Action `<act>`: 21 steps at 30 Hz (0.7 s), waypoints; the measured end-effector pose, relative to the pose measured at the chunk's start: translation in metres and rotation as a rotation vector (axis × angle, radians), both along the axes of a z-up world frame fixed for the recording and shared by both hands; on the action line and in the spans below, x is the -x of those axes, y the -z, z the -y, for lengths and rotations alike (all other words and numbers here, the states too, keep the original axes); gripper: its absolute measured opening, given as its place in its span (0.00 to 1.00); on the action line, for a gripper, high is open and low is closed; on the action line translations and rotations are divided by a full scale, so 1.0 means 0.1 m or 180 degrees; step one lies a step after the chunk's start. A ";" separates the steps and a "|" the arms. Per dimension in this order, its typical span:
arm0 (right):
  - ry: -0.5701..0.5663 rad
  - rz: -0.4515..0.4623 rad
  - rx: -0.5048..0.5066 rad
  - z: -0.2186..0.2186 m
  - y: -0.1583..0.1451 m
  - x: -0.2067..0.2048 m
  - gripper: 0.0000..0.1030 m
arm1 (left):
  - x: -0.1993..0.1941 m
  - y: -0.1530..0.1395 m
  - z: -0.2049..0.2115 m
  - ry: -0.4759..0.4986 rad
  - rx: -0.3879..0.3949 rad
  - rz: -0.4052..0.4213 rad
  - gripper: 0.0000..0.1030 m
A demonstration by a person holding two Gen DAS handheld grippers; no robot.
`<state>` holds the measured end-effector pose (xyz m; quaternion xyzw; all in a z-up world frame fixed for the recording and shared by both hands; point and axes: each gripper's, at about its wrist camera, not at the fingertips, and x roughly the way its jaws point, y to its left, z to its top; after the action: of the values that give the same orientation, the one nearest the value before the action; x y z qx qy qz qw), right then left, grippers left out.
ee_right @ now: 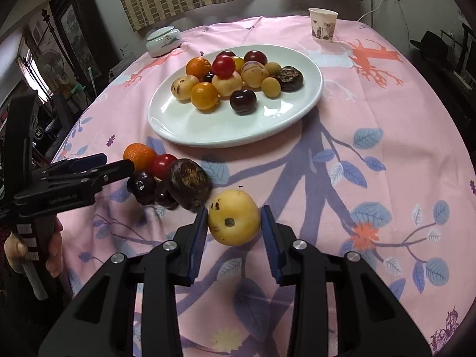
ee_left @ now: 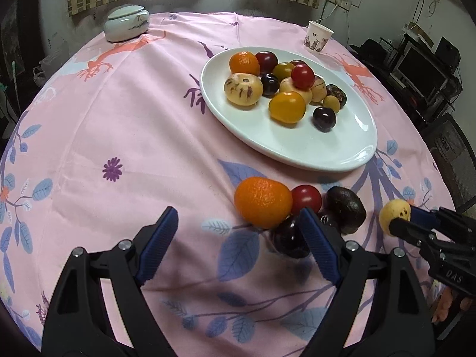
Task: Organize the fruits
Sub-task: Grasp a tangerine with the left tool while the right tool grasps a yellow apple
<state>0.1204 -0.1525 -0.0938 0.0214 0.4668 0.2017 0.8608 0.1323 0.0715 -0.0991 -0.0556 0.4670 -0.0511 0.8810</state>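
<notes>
A white oval plate [ee_left: 297, 145] [ee_right: 184, 125] holds several fruits: oranges, red and dark plums, yellow ones. On the cloth in front of it lie an orange [ee_left: 263, 201] [ee_right: 139, 155], a red fruit [ee_left: 306, 198] [ee_right: 163, 164], a dark plum [ee_left: 287, 238] [ee_right: 142, 186] and a brown-black fruit [ee_left: 346, 208] [ee_right: 188, 185]. My left gripper [ee_left: 238, 244] [ee_right: 98, 166] is open and empty, just left of this cluster. My right gripper [ee_right: 234, 223] [ee_left: 401, 220] is shut on a yellow fruit [ee_right: 233, 221] [ee_left: 394, 214], right of the cluster.
A lidded white ceramic jar [ee_left: 126, 23] [ee_right: 163, 41] stands at the far left of the pink cloth. A paper cup [ee_left: 317, 36] [ee_right: 322, 25] stands at the far right. Furniture and shelves crowd beyond the table's right edge.
</notes>
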 end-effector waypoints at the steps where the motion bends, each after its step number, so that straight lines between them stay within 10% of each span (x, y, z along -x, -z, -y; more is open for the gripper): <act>1: 0.0017 -0.0006 -0.0025 0.03 0.00 0.00 0.36 | -0.04 0.03 0.03 0.0016 0.0024 -0.0030 0.73; 5: 0.0032 0.0020 -0.0116 0.10 -0.03 0.02 0.36 | -0.14 0.11 0.08 0.0105 0.0221 -0.0068 0.44; 21: -0.0081 0.0244 -0.0148 -0.03 -0.32 0.25 0.36 | 0.45 -0.44 0.14 0.0198 0.0202 0.0323 0.41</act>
<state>0.0951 -0.1491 -0.0620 0.0277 0.4288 0.2241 0.8747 0.0873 0.0575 -0.0548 -0.0663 0.4214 -0.0961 0.8993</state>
